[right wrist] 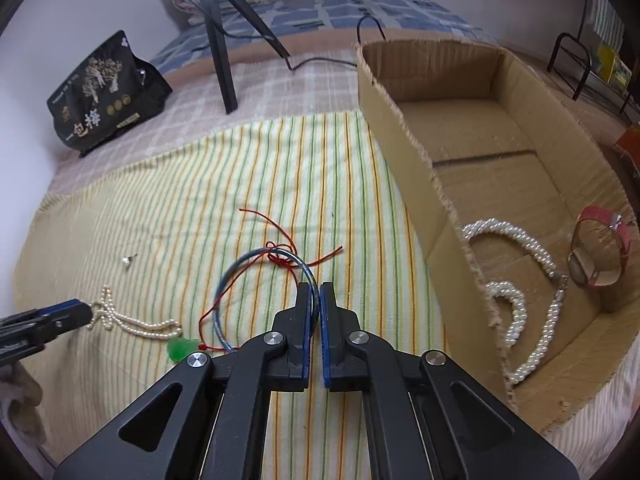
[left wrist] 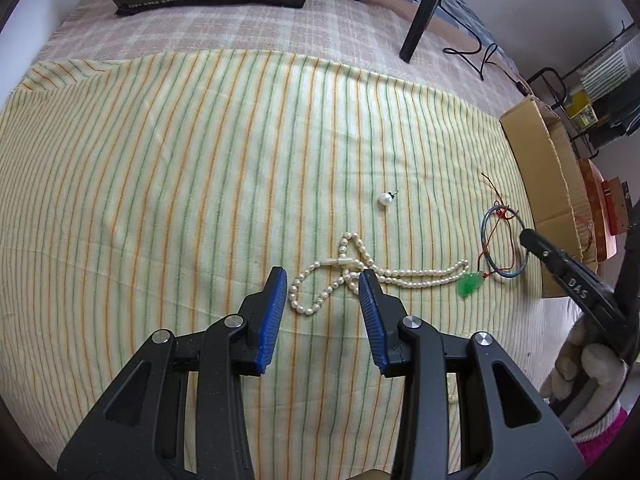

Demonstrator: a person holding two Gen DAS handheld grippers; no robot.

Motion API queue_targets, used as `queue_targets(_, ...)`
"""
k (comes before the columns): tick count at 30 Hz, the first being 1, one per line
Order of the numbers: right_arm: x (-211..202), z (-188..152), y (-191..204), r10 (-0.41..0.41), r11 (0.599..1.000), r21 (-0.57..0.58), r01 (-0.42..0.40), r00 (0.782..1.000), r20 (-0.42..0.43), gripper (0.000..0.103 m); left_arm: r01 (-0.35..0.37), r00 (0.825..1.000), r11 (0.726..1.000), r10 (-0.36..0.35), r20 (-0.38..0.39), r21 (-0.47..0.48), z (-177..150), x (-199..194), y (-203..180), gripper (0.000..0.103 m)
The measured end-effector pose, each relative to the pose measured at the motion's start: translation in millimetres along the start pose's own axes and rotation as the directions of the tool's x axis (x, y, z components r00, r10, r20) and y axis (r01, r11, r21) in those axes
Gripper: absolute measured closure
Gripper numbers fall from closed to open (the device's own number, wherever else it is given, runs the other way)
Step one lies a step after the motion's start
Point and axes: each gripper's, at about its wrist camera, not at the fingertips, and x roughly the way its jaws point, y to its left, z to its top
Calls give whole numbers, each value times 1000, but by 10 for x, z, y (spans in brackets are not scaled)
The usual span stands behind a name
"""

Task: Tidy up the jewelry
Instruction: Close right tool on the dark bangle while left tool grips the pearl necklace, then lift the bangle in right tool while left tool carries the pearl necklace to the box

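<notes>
My left gripper is open over the looped end of a pearl necklace on the striped cloth; the loop lies between its blue pads. My right gripper is shut on the rim of a thin blue bangle, which lies on the cloth entangled with a red cord and a green jade pendant. The bangle and pendant also show in the left wrist view. A single pearl earring lies apart on the cloth.
A cardboard box stands at the right and holds a twisted pearl strand and a pink-strapped watch. A black snack bag and a black tripod stand at the far side of the bed.
</notes>
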Motion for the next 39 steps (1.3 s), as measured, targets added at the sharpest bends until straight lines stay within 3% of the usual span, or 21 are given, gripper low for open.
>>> queue_targets(5, -134, 8, -1, 1, 1000, -13, 0, 999, 37, 100, 11, 1000, 999, -11, 1, 32, 15, 23, -146, 65)
queue_targets(10, -215, -1, -11, -2, 1000, -26, 4, 998, 58, 101, -31, 999, 999, 31, -9, 34, 51, 173, -185, 65)
queue_targets(12, -225, -16, -33, -3, 1000, -26, 4, 998, 56, 101, -74, 997, 994, 73, 16, 77, 35, 207, -261, 65)
queue_targets(14, -222, -21, -57, -6, 1000, -24, 7, 999, 54, 101, -120, 992, 983, 115, 47, 141, -7, 230, -376, 75)
queue_targets(15, -223, -18, -68, -6, 1000, -22, 7, 999, 54, 101, -113, 993, 981, 107, 46, 160, -22, 240, -414, 96)
queue_targets(17, -242, -12, -87, -8, 1000, -19, 9, 998, 59, 100, -114, 993, 979, 107, 47, 167, -34, 225, -441, 98)
queue_targets(20, -309, -16, -100, -8, 1000, -19, 10, 997, 74, 101, -78, 996, 987, 72, 50, 142, -29, 134, -415, 98)
queue_targets(26, -508, -48, -109, 0, 1000, -27, 3, 994, 111, 101, 22, 991, 995, -35, 130, 97, 5, -337, -415, 98)
queue_targets(31, -697, -81, -106, 0, 999, -38, 6, 989, 150, 101, 111, 973, 991, -123, 194, 74, 75, -699, -433, 98)
queue_targets(39, -989, -123, -186, 8, 999, -48, 2, 979, 205, 101, 165, 949, 983, -182, 256, 85, 70, -1026, -481, 98)
